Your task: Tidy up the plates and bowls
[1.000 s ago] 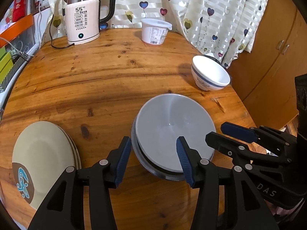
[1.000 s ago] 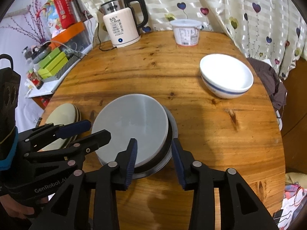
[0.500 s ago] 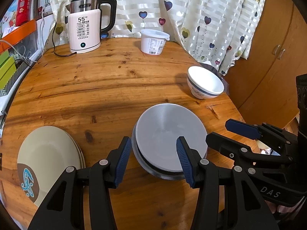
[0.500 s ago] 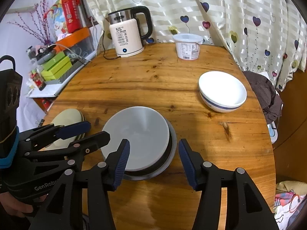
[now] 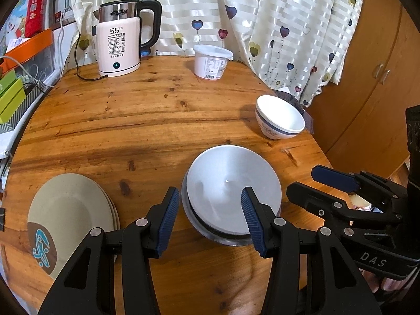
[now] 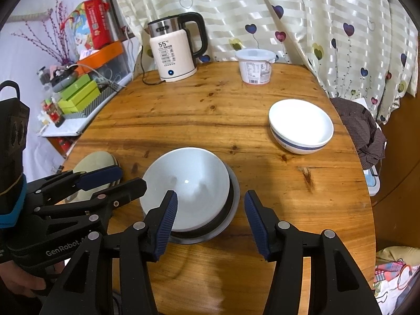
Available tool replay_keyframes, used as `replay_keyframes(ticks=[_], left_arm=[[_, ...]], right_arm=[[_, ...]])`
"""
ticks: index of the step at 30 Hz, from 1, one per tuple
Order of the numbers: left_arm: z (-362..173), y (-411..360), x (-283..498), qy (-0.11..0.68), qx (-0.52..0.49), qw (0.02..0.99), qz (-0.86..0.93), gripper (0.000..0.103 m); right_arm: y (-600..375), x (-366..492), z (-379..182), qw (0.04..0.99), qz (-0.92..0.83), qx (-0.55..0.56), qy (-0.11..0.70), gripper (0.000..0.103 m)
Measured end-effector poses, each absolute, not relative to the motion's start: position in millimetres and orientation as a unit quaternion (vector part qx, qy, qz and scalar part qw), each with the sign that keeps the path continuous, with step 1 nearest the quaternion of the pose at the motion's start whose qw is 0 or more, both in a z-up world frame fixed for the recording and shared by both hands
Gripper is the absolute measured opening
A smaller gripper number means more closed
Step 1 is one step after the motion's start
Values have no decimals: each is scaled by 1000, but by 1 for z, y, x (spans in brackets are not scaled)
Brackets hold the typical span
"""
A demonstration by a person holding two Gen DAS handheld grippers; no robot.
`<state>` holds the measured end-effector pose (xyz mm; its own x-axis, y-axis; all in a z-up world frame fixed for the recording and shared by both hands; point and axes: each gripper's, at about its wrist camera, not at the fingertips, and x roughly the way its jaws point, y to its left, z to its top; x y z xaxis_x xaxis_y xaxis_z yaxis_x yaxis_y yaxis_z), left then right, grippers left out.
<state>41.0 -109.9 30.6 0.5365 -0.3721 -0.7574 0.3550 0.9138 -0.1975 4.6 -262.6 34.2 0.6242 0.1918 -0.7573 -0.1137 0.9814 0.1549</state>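
A round wooden table [image 5: 147,120] with knotty, glossy planks fills both views. Near its front edge sits a smooth grey bowl [image 5: 231,191], nested in a darker metal one whose rim shows beneath it. The left gripper [image 5: 210,220] hangs above the front edge, its ribbed blue pads [image 5: 168,218] spread wide, holding nothing. The right gripper [image 6: 210,223] is likewise spread and empty, just beside the left one.

At the front left edge lies a stack of matte beige plates [image 5: 65,218] with a brown-and-teal patch. Close to the right edge stand two stacked white bowls [image 6: 302,126], glazed, with a blue band. At the back edge are a cream kettle [image 5: 120,42] with a steel top and black handle, and a lidded white plastic tub [image 5: 211,61].

The left view shows the plates whole and a wooden cabinet [image 5: 367,78] to the right. The right view shows the plates mostly hidden behind the left gripper, and adds a cluttered shelf [image 6: 78,99] beyond the table's left edge.
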Motion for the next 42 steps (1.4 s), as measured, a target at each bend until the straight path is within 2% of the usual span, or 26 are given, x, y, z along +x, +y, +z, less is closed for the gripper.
replay_keyframes(ticks=[25,42], left_arm=[[36,-125,56,423,13,879,-220,50],[33,-151,90,439,13,865,-242,50]], right_arm=[[-277,16,36,900,69,58,426,53],[-322,29,31,900,29,90,425,53]])
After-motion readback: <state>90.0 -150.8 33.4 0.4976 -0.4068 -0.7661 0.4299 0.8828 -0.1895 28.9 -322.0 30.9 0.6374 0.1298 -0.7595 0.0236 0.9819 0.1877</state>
